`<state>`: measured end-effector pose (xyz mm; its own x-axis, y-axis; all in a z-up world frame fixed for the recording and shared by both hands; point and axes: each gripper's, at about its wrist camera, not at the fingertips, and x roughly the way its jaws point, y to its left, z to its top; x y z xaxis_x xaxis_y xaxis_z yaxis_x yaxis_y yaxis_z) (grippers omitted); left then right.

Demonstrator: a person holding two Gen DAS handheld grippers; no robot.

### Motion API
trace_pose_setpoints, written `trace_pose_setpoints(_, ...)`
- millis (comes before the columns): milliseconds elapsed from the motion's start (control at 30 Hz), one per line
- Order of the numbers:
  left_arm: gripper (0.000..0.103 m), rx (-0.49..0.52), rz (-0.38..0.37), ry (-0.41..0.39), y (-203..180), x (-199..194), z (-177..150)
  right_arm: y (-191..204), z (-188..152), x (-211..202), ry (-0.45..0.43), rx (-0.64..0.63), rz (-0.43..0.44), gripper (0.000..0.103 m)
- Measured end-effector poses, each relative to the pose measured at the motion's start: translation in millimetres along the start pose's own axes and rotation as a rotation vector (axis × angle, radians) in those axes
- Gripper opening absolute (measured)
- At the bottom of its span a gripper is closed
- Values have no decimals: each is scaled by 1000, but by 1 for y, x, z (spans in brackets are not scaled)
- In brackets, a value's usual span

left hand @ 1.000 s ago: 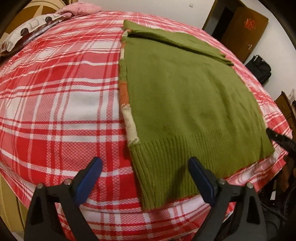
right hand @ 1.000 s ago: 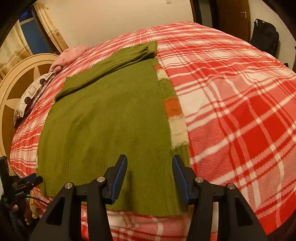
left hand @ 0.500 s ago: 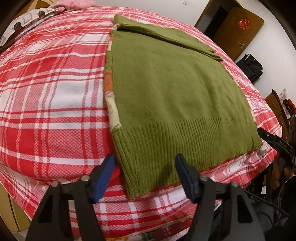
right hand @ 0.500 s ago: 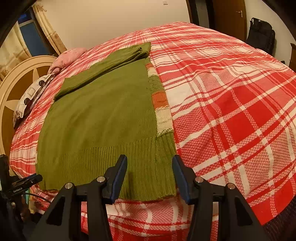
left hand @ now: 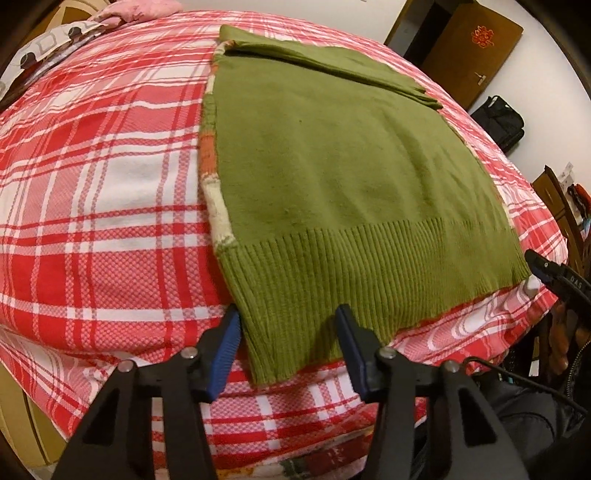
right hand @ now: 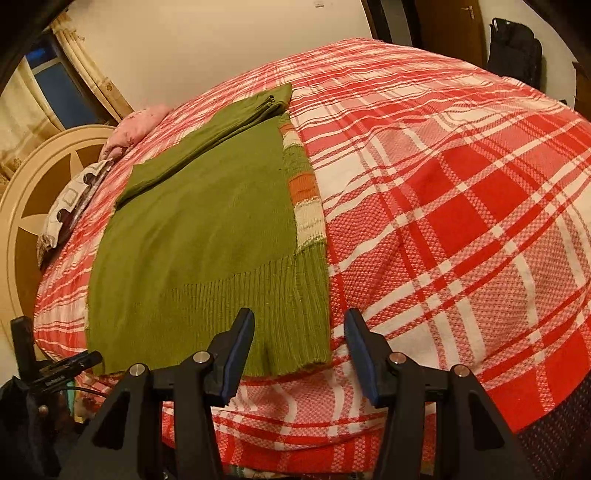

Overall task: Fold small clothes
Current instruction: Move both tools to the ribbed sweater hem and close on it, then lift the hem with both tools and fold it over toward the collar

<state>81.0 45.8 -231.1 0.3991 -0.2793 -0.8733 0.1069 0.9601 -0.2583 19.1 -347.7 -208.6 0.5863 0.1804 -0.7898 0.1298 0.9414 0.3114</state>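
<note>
On the left of the left wrist view, a patterned pillow [left hand: 55, 40] and a pink cloth [left hand: 144, 9] lie at the head of the bed [left hand: 92, 177], whose red-and-white plaid cover fills most of the frame. Right of them the green sweater [left hand: 343, 177] lies flat on the cover, its sleeve folded across the top and a striped orange-and-cream band showing along its left edge. The ribbed hem reaches the near edge of the bed. The left gripper [left hand: 288, 325] sits low over the hem's left corner; its blue-padded fingers [left hand: 225, 350] have just been closing and stand partly spread, with the corner between them but not pinched. Farther right are a brown door [left hand: 476, 44] and a black bag [left hand: 502, 122] on the floor by the wall. At the right edge the tip of the right gripper shows beside the hem's other corner.

In the right wrist view, a curtained window [right hand: 44, 81] and a round cream headboard [right hand: 44, 184] stand at the left, with the pillow and pink cloth beside them. The sweater [right hand: 199, 229] lies left of centre, nothing resting on it. The right gripper [right hand: 299, 332] hangs over the hem's right corner, its fingers [right hand: 358, 347] partly spread around that corner and clear of the knit. Bare plaid cover stretches to the right, and another dark bag [right hand: 515, 48] hangs at the far wall.
</note>
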Motion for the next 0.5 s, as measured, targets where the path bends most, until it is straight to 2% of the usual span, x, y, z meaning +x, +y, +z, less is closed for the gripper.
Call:
trace_pose_setpoints(33,53,-5,-2,2,1,1,0,-1,-1,2,10,7,10,52)
trace_pose_setpoints(100,61,-9,-15,-4,3,3,1,0,-2,4,8,1,14,51)
trace_pose_setpoints(167,63,-10,-33,-6,3,4,2,0,-3,6,7,-6,14,43)
trace_pose_setpoints(233,61,-1,-35,-16,1,2,3,-2,-4,8,16,2,17,35)
trace_pose_setpoints(267,44,3,-31,-25,0,-1,3,-2,-4,8,21,-3,21,25)
trace_pose_setpoints(300,10,14,-41,-30,-1,-4,5,0,-4,8,28,-11,39,15)
trace_pose_setpoints(333,10,19,-74,-21,-3,-5,7,1,-4,7,27,-13,58,10)
trace_pose_setpoints(400,9,34,-85,-45,-7,-12,9,6,-4,4,18,-31,72,7)
trace_pose_setpoints(500,9,54,-99,-86,-9,-21,10,5,-4,1,2,-32,82,6)
